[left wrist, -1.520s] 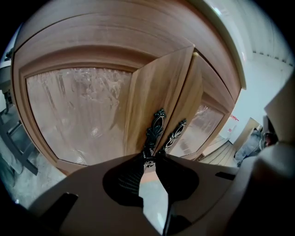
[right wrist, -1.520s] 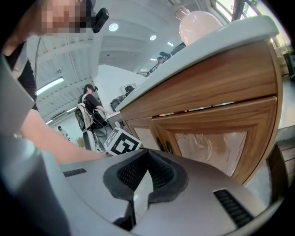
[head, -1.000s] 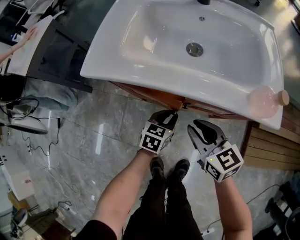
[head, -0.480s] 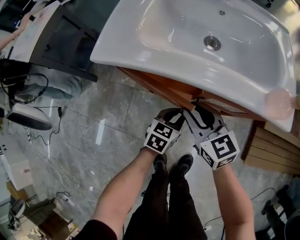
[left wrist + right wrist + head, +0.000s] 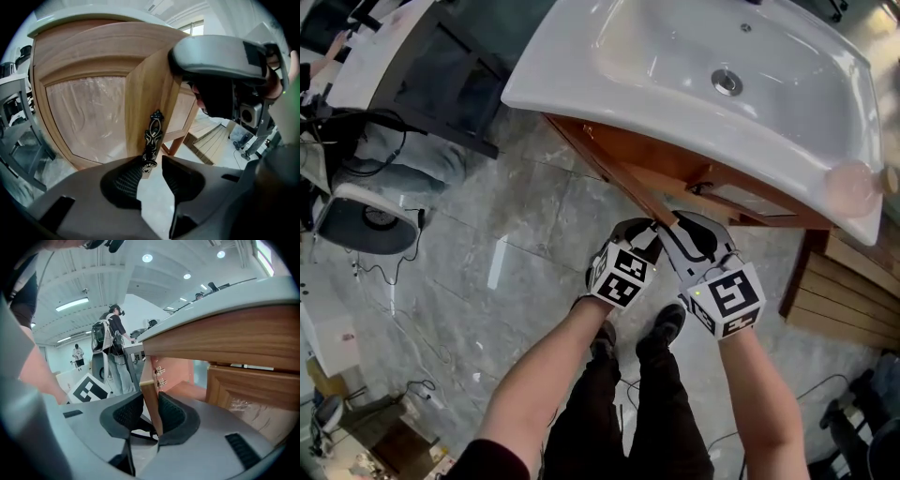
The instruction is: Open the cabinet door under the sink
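Since a second ago the cabinet door (image 5: 614, 169) has swung well out from under the sink (image 5: 609, 84), and both your hands have travelled with it. Your right hand-held gripper (image 5: 682, 234) has just been closing. In the right gripper view its jaws (image 5: 150, 413) straddle the door's free edge (image 5: 149, 376) with a pad lying against each face, so it reads as a grip on the board. Your left hand-held gripper (image 5: 639, 232), just beside the right one, has just been opening. Its jaws (image 5: 151, 171) now stand apart, with the lower end of the dark ornate handle (image 5: 152, 136) between them, close to one pad and clear of the other, so it holds nothing. Outward from the right hand-held gripper, the door runs straight ahead and away to its hinges (image 5: 160, 376) under the sink. The edge you hold stands upright, crosswise to the jaws. That is what the coming move turns on, in my judgement: the hinge line lies far ahead of the grip, so any further opening has to sweep sideways in an arc about it, not pull straight back toward you. The right hand is the one placed to lead, and the left only shadows the handle on the door's outer face.
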